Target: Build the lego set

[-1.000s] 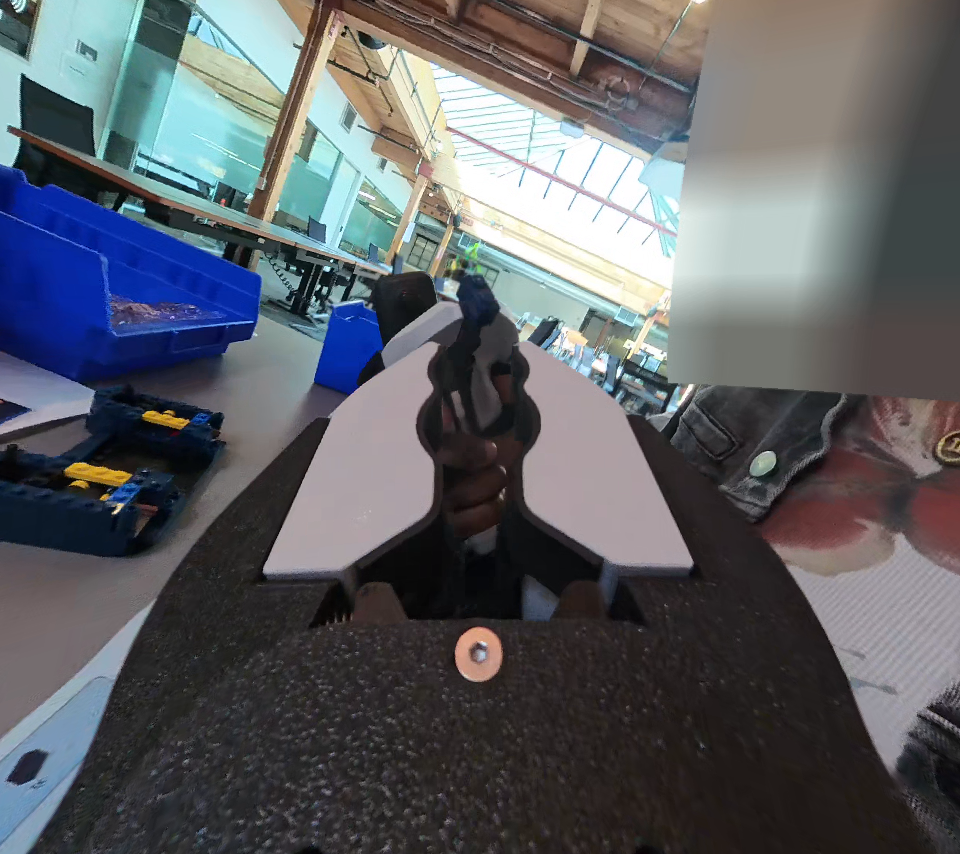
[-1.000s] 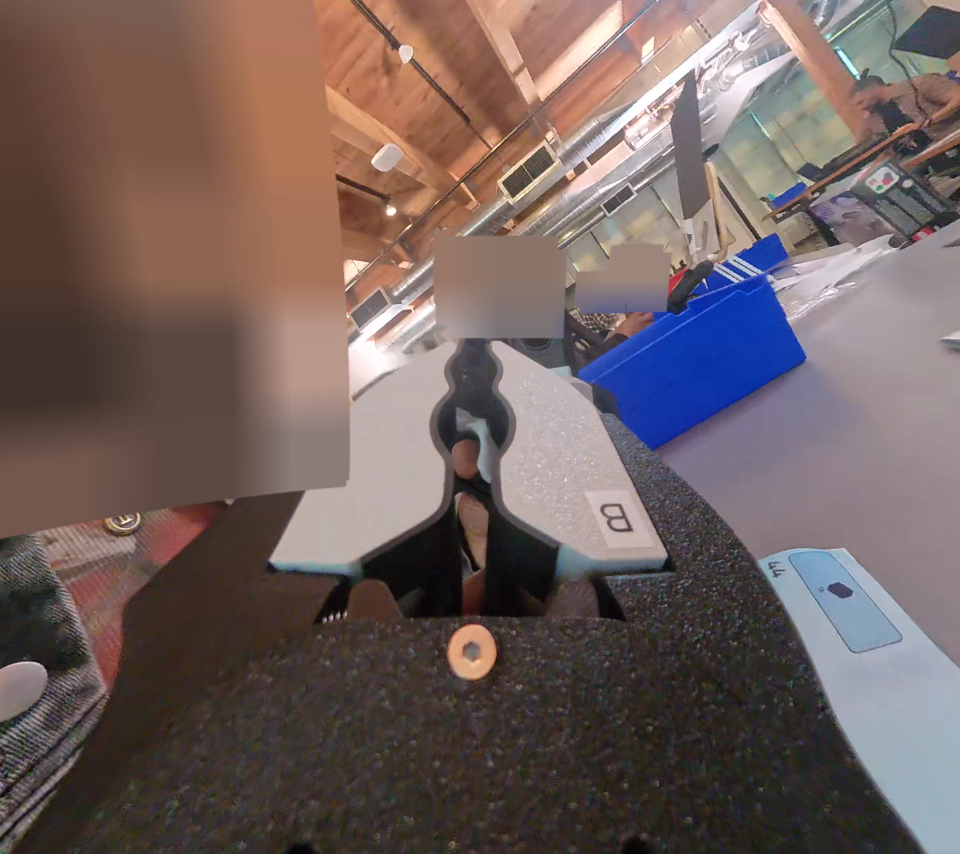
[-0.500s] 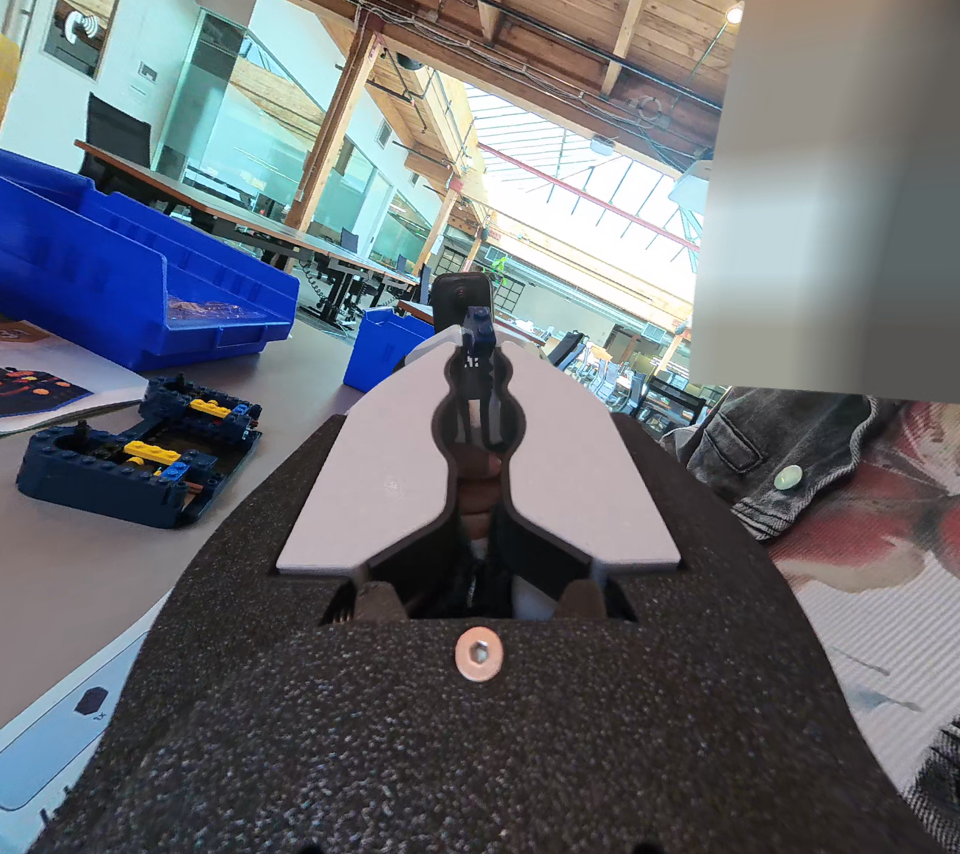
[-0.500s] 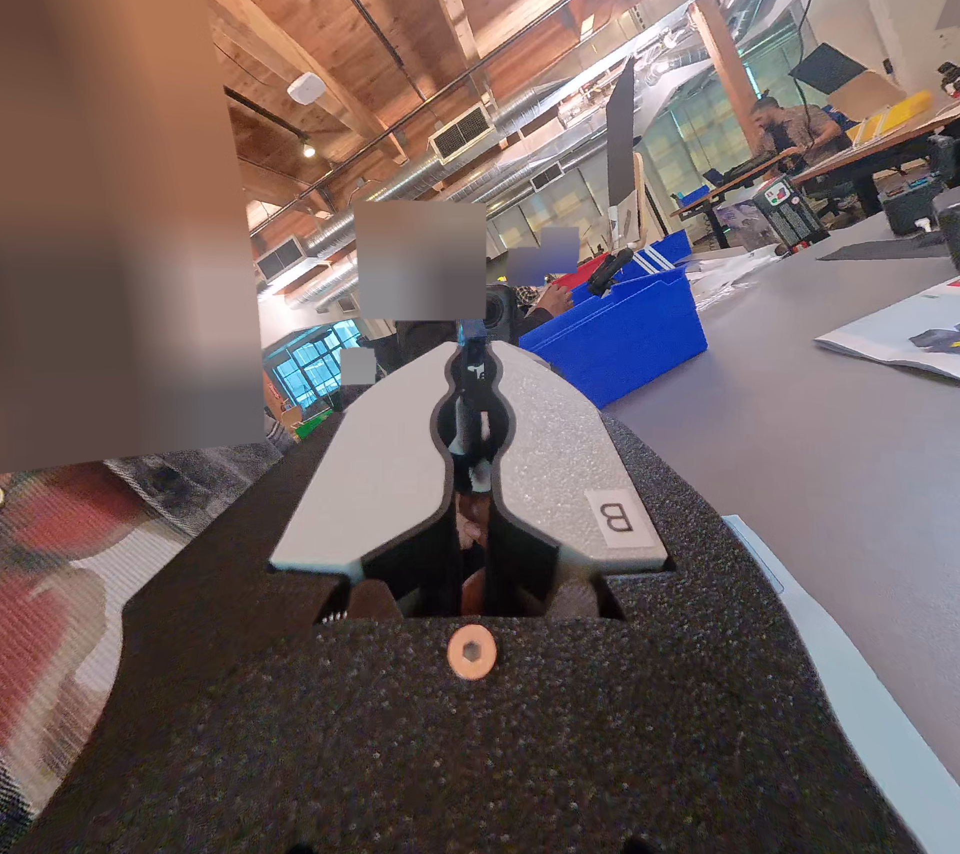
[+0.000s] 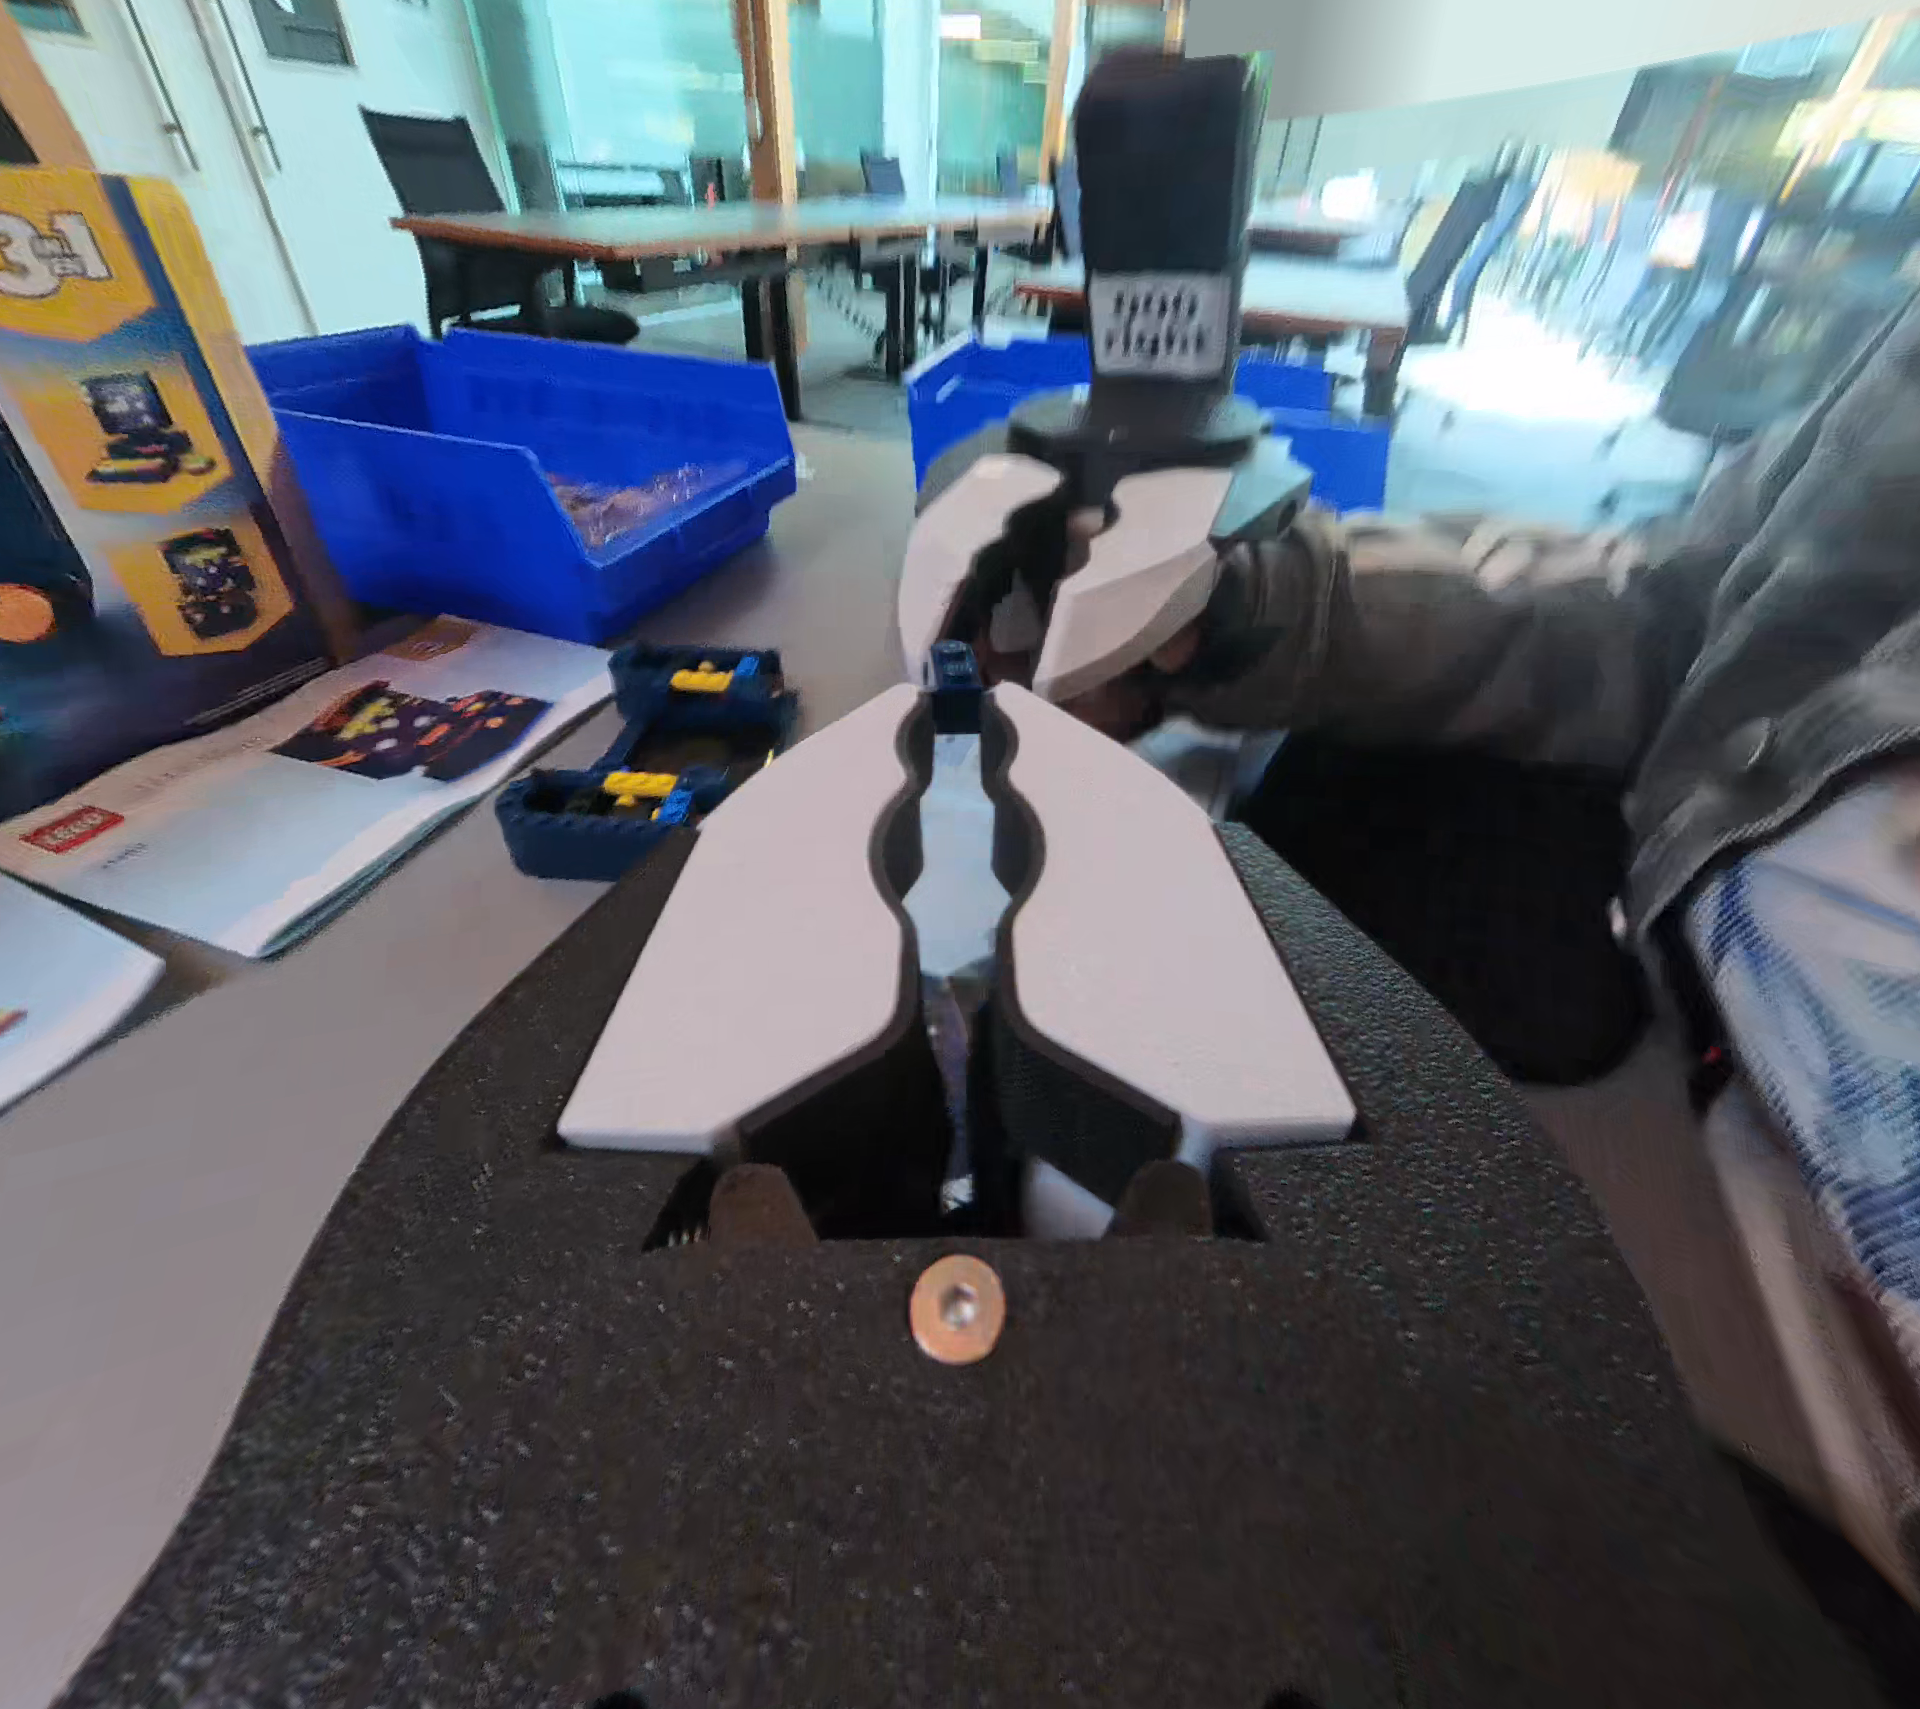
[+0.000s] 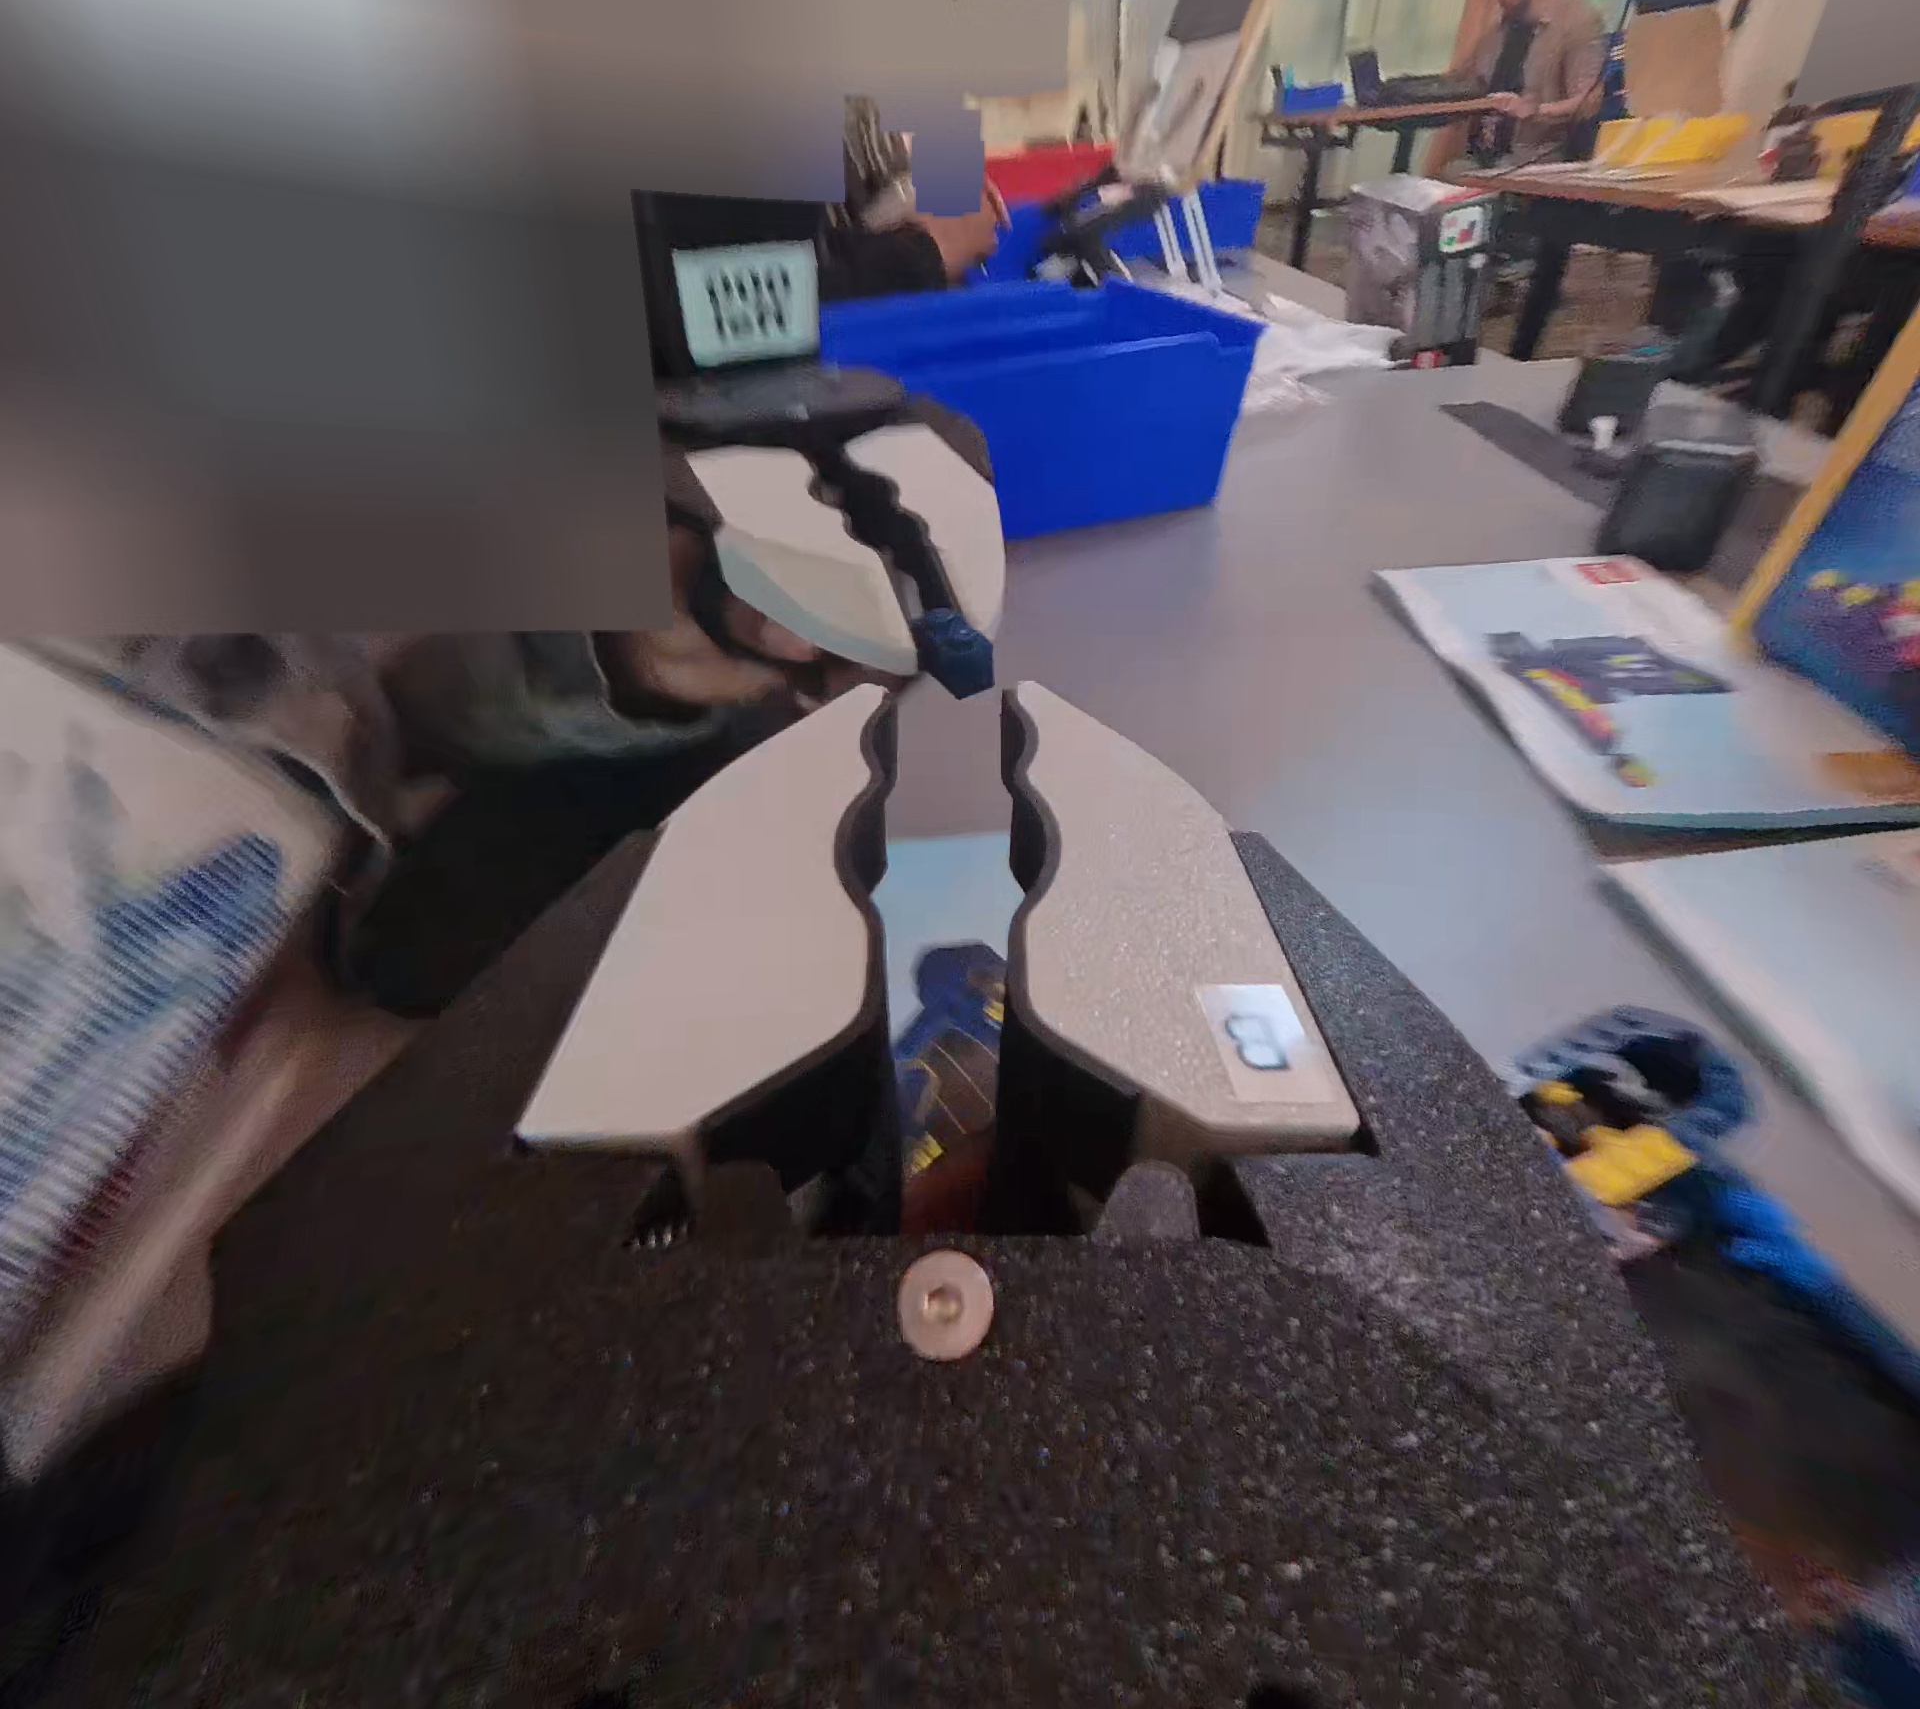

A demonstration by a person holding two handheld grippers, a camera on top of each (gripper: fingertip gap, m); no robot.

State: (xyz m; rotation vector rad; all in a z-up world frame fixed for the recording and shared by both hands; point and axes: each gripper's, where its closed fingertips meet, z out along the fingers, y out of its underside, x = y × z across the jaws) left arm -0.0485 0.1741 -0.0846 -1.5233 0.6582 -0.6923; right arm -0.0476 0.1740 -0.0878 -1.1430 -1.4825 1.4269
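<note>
Here one dark blue brick point(image 5: 954, 689) sits pinched in the left tool point(image 5: 954, 703).

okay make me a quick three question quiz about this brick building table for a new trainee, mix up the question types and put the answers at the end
1. True or false: the left hand-held gripper holds a dark blue brick.
2. The right hand-held gripper's fingers stand: A) apart with nothing between them, B) shut on a yellow brick.
3. Fill in: the dark blue brick frame lies beside an open ____.

Key: 1 true; 2 A; 3 instruction booklet.
</note>
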